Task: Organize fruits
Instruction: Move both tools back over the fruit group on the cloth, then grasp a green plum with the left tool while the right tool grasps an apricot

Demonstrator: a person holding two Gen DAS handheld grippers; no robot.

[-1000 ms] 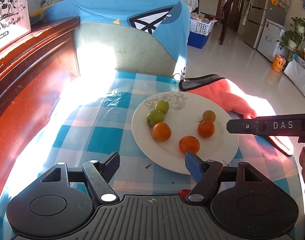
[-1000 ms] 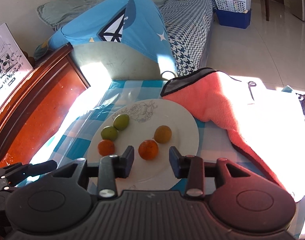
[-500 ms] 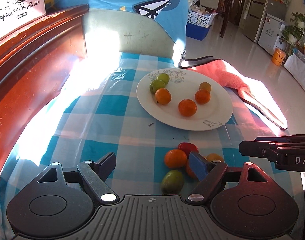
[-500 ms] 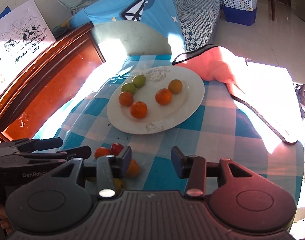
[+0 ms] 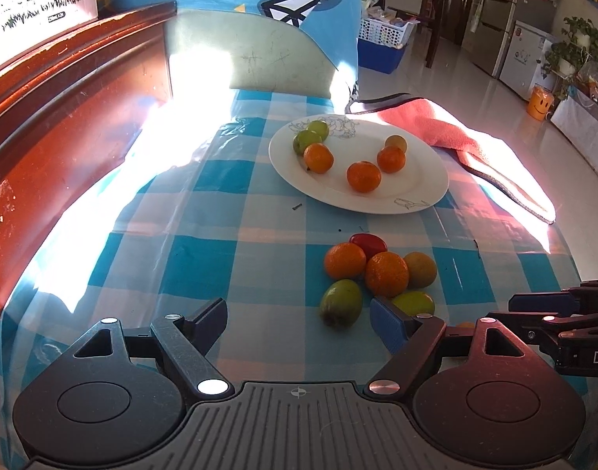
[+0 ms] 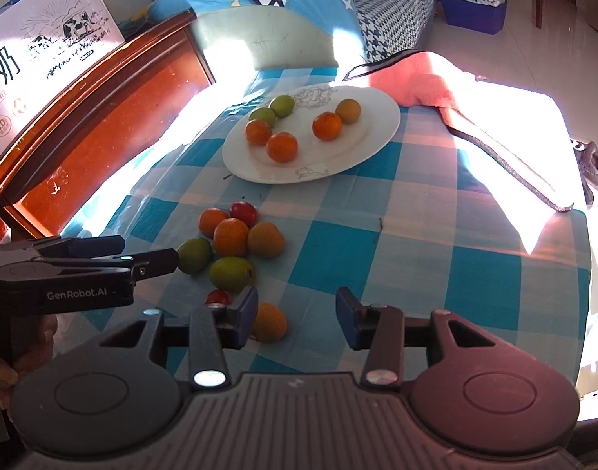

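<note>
Both grippers, left (image 5: 299, 315) and right (image 6: 297, 315), hang agape and empty; six fruits sit on the plate (image 6: 369, 145), eight remain on the cloth (image 6: 416, 243).

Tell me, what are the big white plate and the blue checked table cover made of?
The round white plate looks like glazed ceramic: smooth and glossy, with printed line drawings. The blue-and-white checked table cover seems to be thin plastic sheeting, since its wrinkles shine in the sun, though it could be cloth.

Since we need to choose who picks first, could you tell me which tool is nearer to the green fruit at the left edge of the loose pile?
Left. The left tool has the green fruit just ahead, near its right finger. The right tool sits farther back, to the right.
</note>
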